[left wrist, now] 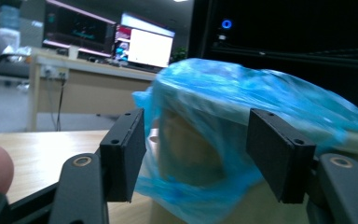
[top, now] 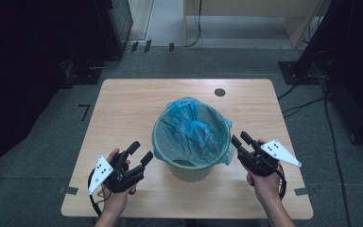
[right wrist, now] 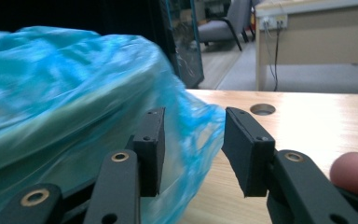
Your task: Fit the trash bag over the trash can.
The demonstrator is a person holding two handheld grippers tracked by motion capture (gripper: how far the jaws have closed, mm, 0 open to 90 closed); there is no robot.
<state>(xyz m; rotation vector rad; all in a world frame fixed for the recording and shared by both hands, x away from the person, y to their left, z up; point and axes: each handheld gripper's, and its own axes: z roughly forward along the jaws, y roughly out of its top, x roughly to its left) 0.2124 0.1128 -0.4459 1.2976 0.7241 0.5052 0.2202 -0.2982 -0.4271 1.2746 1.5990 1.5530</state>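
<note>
Standing near the middle of the tabletop, slightly toward its near edge, a pale green bin carries a blue plastic bag as a liner, the film folded out over the rim and hanging a little way down the wall. The person's forearms come in from the near edge, one on each side of the bin. The left hand grips the left tool at the near left, angled so that its two jaws point toward the far right, at the bin's left flank, with a clear gap to it. In the left gripper view the jaws stand apart and released, the bag's hanging edge showing between them farther off and nothing pressed by the pads. The right hand holds the right tool just beside the bin's right rim, its jaws pointing toward the far left. In the right gripper view those jaws are also parted, the bag's loose blue skirt lying close by the left pad, with no film pinched between the pads.
</note>
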